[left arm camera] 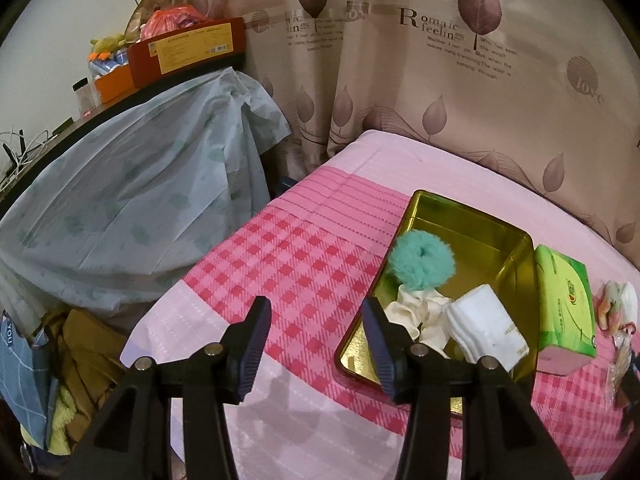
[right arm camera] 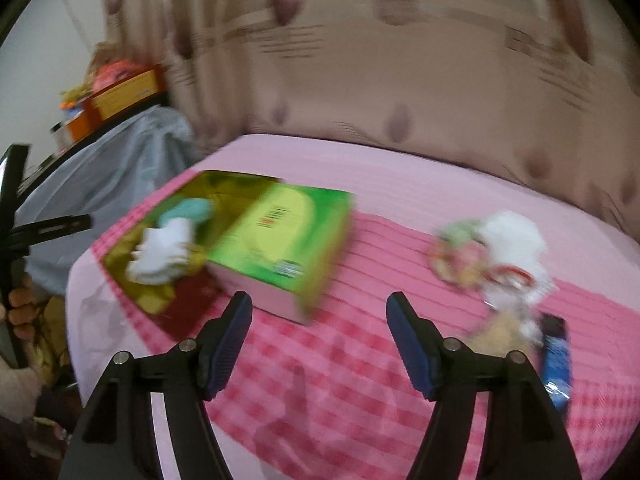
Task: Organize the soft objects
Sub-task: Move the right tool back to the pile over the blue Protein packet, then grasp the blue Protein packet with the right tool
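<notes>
My left claw (left arm camera: 316,346) stands open with nothing between its jaws, above the pink checked bed cover (left arm camera: 288,256). Just to its right lies the gold metal rectangular tin (left arm camera: 480,216), and inside it I see the fluffy teal hair scrunchie (left arm camera: 422,260), a cream cloth scrunchie (left arm camera: 416,312) and a folded white sock (left arm camera: 486,328). My right claw (right arm camera: 320,344) is open too and empty. Ahead of it, a little left, the green tissue pack (right arm camera: 280,240) touches the tin. To its right lies a blurred heap of small soft things (right arm camera: 492,252).

Curtain (left arm camera: 460,60): "Romaic feelings", "love". Blue cloth (left arm camera: 16,360): "YOU".
</notes>
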{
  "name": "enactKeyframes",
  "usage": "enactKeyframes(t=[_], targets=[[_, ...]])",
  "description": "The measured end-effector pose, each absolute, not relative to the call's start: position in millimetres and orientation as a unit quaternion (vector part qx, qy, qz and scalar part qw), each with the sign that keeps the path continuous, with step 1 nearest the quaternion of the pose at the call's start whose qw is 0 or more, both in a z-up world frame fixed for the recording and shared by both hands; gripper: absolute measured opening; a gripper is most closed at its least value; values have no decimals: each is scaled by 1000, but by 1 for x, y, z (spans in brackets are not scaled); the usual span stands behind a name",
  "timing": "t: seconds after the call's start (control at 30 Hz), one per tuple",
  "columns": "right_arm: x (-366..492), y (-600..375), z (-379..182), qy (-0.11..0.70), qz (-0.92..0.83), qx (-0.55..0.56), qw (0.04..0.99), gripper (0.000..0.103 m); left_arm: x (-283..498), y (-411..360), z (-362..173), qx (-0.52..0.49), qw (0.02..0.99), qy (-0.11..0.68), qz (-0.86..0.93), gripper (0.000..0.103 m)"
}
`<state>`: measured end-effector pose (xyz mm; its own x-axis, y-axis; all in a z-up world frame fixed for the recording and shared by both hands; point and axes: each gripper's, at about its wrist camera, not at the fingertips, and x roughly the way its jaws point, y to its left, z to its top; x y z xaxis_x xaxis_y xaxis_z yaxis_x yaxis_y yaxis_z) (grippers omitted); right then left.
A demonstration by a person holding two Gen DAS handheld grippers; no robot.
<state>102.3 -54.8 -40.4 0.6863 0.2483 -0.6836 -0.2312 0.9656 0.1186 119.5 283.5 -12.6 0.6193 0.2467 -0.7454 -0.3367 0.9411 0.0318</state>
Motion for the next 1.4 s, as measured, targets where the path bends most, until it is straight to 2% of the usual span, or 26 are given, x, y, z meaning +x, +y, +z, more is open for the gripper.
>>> enactKeyframes(t=[0.47,0.7,1.27,1.37,1.4], targets=[[56,-199,-79,421,-10,44,906,68,119,277,-17,-47,896,412,160,49],[49,-226,-97,439,-31,61,896,68,118,267,-17,-26,900,407,154,53],[97,-241,-123,453,-51,29,890,64,122,248,-23,13,901,413,134,54],[104,-243,-123,451,-50,31,891,60,121,236,-25,29,903,411,123,54],[105,-243,-123,450,-49,30,891,55,121,231,-25,33,904,411,114,54]])
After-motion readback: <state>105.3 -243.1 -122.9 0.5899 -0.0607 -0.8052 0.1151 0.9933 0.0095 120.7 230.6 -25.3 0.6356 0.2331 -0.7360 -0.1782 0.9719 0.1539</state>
